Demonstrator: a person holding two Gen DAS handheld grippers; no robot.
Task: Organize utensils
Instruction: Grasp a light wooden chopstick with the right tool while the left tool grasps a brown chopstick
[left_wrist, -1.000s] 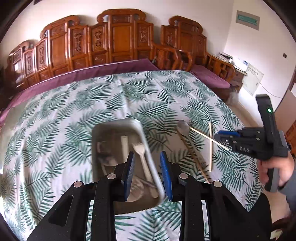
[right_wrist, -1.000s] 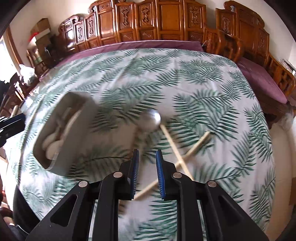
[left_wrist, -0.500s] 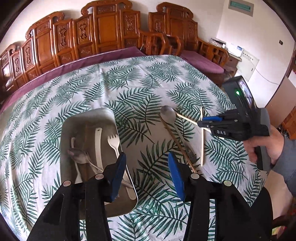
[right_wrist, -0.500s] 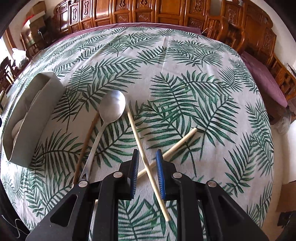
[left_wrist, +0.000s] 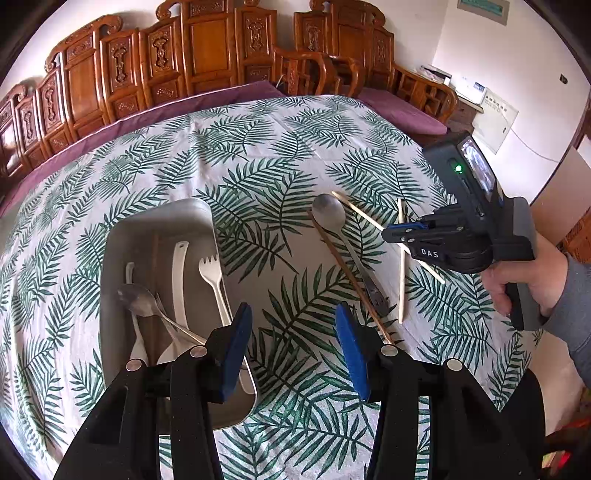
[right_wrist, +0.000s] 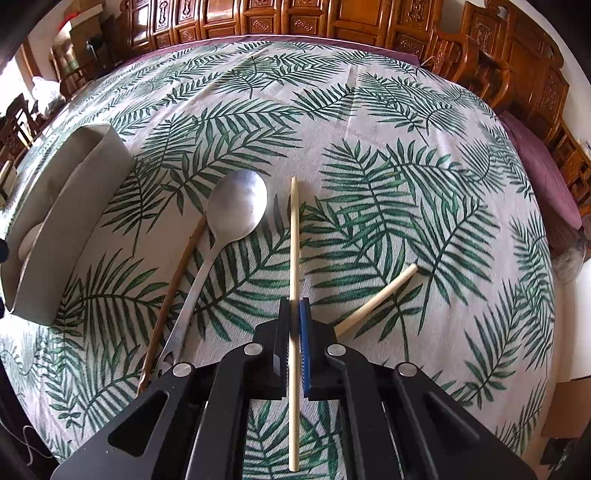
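Gripping a pale chopstick (right_wrist: 293, 229) lengthwise in our clenched right gripper (right_wrist: 294, 325), we see the tray (right_wrist: 74, 206) lying leftward; our left gripper (left_wrist: 291, 343) hangs spread.

White letters "DAS" stand on the black body of the right claw (left_wrist: 402, 236); no other text is legible

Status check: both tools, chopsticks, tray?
Right tool shut on pale chopstick. Left tool open, empty, by tray. Second pale chopstick, brown chopstick and spoon on cloth. Nothing blocks the tray.
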